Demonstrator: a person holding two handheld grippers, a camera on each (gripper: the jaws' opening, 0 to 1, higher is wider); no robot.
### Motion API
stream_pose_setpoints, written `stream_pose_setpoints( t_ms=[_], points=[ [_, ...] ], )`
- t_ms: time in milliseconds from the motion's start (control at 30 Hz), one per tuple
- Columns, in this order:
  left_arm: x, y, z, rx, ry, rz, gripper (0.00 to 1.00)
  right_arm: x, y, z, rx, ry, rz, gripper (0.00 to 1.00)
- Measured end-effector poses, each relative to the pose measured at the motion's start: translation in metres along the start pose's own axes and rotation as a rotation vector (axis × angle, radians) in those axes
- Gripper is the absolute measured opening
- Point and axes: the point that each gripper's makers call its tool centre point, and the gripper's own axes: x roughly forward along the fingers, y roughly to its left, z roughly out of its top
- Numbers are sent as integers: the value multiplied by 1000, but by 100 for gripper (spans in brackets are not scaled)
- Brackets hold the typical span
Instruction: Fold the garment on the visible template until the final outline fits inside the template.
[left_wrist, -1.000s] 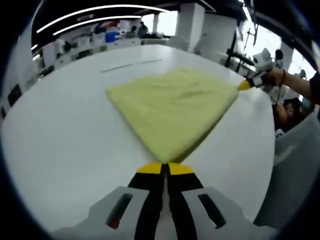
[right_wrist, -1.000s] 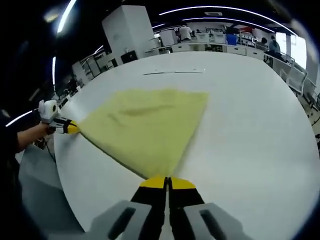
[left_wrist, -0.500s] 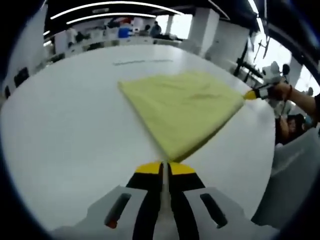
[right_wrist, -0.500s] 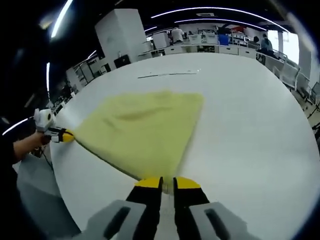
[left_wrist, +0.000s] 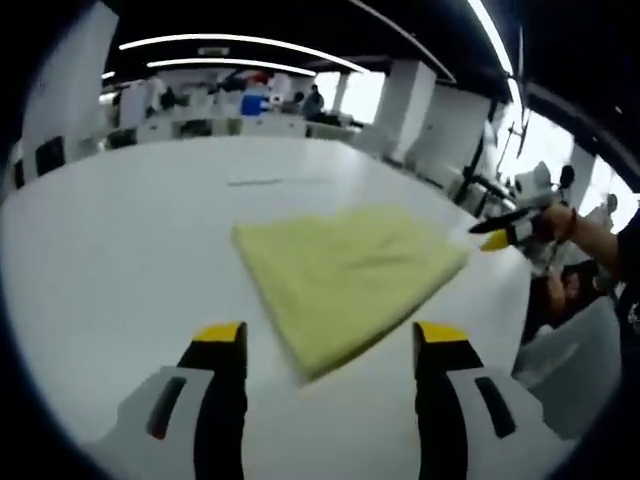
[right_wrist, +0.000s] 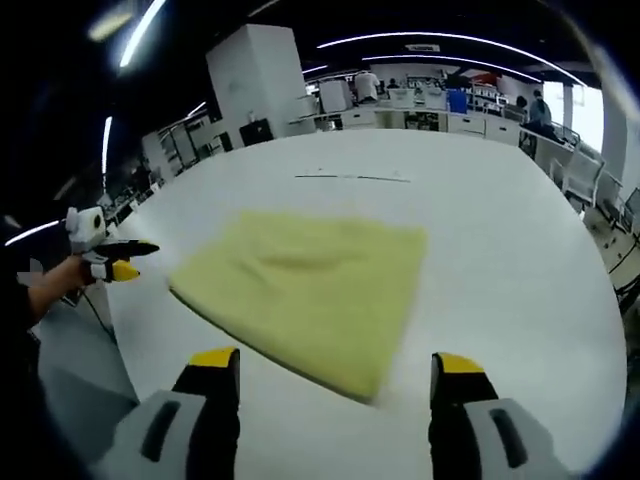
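Note:
A folded yellow garment (left_wrist: 345, 270) lies flat on the white round table (left_wrist: 120, 250). My left gripper (left_wrist: 330, 340) is open just short of the garment's near corner, holding nothing. In the right gripper view the same garment (right_wrist: 305, 285) spreads beyond my right gripper (right_wrist: 335, 362), which is open and empty. The right gripper (left_wrist: 500, 232) also appears off the garment's right corner, jaws apart. The left gripper (right_wrist: 118, 260) appears off the garment's left corner, also parted. A thin dark line (right_wrist: 350, 177) marks the table (right_wrist: 520, 250) beyond the garment.
The table's edge curves close behind both grippers. A person's hand (right_wrist: 60, 280) and sleeve hold each tool beside that edge. White chairs (right_wrist: 580, 160) stand at the far right rim. Desks, pillars and distant people fill the office beyond.
Both grippers were shut on the garment's corners and have opened, letting go. They have drawn back slightly, and the garment has settled flat on the table.

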Motion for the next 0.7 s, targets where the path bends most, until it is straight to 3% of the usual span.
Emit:
stream_pose_setpoints(
  t_ms=[167, 267, 400, 700],
  points=[
    [-9, -12, 15, 24, -28, -1, 79, -12, 19, 12, -29, -25, 27, 89],
    [-11, -17, 16, 37, -12, 4, 88, -19, 26, 21, -26, -62, 26, 91],
    [-14, -24, 19, 31, 2, 6, 93, -30, 33, 28, -25, -99, 16, 99],
    [-24, -25, 14, 29, 20, 61, 99, -43, 38, 17, -49, -82, -23, 100]
  ],
)
